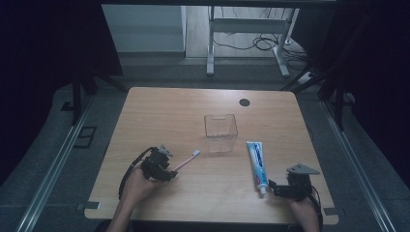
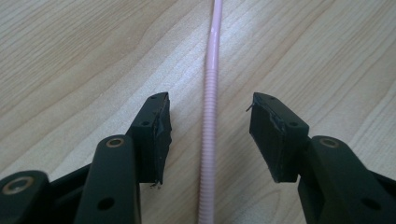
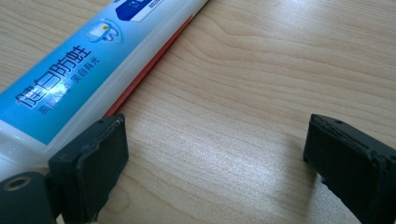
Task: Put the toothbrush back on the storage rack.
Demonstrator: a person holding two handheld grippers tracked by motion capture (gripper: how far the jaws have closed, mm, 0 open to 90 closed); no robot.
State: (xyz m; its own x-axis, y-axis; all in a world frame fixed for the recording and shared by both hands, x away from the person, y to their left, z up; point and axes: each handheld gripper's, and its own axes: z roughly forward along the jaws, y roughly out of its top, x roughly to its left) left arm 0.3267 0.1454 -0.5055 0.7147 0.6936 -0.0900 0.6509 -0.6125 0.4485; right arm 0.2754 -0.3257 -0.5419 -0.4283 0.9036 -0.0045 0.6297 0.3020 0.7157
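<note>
Lying between left claw (image 2: 208, 135): toothbrush (image 2: 208, 116)

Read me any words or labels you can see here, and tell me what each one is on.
"健白防蛀": large white characters on the blue toothpaste tube, seen in the right gripper view.
A smaller white line sits under it, too blurred to read for certain.
A dark blue panel near the tube's far end carries print too small to read.
Toothbrush, clear box, table: no text.
</note>
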